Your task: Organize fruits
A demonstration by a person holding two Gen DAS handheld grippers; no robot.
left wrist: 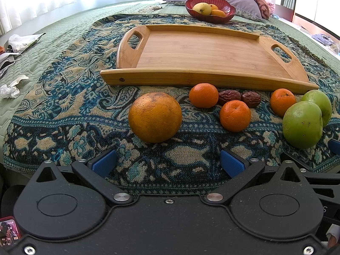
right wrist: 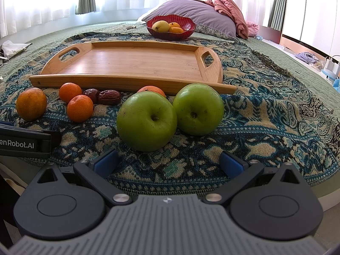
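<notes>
Two green apples (right wrist: 170, 114) hide one tangerine (right wrist: 151, 90).

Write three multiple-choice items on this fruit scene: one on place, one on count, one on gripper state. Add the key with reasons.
1. Where do the two dark red dried dates lie?
A. on the wooden handled tray
B. on the patterned blue cloth, before the tray
C. in the red bowl

2. How many green apples are there?
A. one
B. two
C. three

3. How does the left gripper stand?
A. open, holding nothing
B. shut on an orange
C. shut on an apple

Key:
1 B: they rest on the cloth, between small oranges; the tray is bare.
2 B: the near apple and far apple sit side by side.
3 A: its blue pads stand wide apart, short of the large orange.
</notes>
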